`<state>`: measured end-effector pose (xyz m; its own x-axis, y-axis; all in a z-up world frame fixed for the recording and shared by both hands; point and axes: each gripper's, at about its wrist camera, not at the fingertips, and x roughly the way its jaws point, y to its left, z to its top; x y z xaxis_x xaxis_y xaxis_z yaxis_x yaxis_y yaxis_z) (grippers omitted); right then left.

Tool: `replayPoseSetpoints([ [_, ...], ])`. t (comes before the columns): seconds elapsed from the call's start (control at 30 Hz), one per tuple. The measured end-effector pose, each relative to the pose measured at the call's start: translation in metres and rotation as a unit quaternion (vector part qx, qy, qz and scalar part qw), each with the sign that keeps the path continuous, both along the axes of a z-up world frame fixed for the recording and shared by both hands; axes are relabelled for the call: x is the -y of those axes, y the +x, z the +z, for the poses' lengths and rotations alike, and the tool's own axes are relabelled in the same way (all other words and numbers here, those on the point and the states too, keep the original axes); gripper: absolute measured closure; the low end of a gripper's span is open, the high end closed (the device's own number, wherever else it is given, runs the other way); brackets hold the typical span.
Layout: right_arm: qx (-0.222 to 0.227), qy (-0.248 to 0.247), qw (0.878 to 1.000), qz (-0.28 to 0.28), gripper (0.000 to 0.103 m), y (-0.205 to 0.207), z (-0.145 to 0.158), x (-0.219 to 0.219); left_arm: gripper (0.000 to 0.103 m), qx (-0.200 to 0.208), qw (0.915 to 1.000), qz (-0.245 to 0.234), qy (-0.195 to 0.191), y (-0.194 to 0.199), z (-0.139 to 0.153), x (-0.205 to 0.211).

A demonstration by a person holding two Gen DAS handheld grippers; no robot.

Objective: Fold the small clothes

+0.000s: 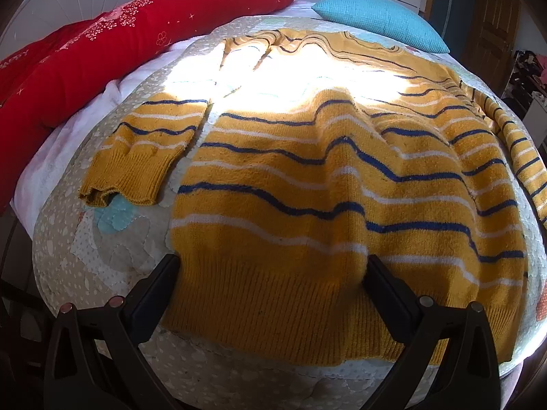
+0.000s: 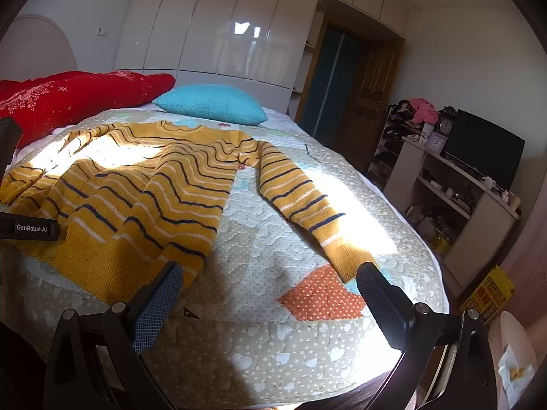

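Sunlight pours across a bed dressed in a quilted patchwork coverlet, glossy white wardrobes standing behind it, and spread flat on top we have the sweater, mustard yellow with navy and white stripes, neckline toward the headboard, ribbed hem at the near edge of the mattress. Left gripper is right over that hem, jaws wide apart, one finger just off the hem's left corner, the other planted on the ribbing (no fabric pinched between them). One sleeve lies beside the body, cuff on the quilt. Over to the right gripper, also spread wide, low over bare quilt between the hem's right corner and the other sleeve, whose cuff sits just beside the right-hand finger; whether it touches, I cannot tell. A red duvet is bunched along the far left, a turquoise pillow near the neckline. Off to the right, a shelf unit carries a dark television.
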<state>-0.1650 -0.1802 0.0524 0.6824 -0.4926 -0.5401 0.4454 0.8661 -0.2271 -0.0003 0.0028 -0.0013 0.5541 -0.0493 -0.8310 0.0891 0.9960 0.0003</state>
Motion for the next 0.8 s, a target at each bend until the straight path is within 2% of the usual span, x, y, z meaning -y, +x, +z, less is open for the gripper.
replayPoseSetpoints([
  [0.1,-0.038,0.029,0.999,0.012,0.001,0.020,-0.016,0.008,0.000,0.005,0.9999,-0.003,-0.008,-0.004,0.000,0.000],
  [0.17,-0.040,0.047,0.998,0.019,0.001,0.021,-0.021,0.009,0.000,-0.003,1.0000,-0.003,0.003,-0.003,-0.001,0.000],
  [0.27,-0.039,0.038,0.998,0.033,0.001,0.017,-0.023,0.002,0.000,-0.021,0.9996,-0.015,0.009,-0.002,0.003,-0.001],
  [0.33,-0.039,0.035,0.998,0.040,0.001,0.016,-0.024,0.000,0.000,-0.018,0.9996,-0.022,-0.005,-0.003,0.011,-0.007],
  [0.43,-0.044,0.036,0.997,0.044,0.001,0.019,-0.026,0.000,0.000,0.022,0.9991,-0.011,-0.035,-0.010,0.035,-0.031],
  [0.5,-0.049,0.042,0.997,0.045,0.001,0.021,-0.028,0.002,0.000,0.058,0.9975,0.009,-0.038,-0.011,0.051,-0.053],
  [0.57,-0.054,0.050,0.996,0.043,0.001,0.022,-0.031,0.006,0.000,0.070,0.9965,0.034,-0.030,-0.004,0.060,-0.078],
  [0.67,-0.060,0.069,0.995,0.033,0.001,0.024,-0.034,0.016,0.000,0.053,0.9967,0.057,-0.023,0.021,0.056,-0.108],
  [0.8,-0.065,0.092,0.994,0.014,0.001,0.025,-0.040,0.030,0.001,0.042,0.9980,0.045,0.013,0.055,0.034,-0.115],
])
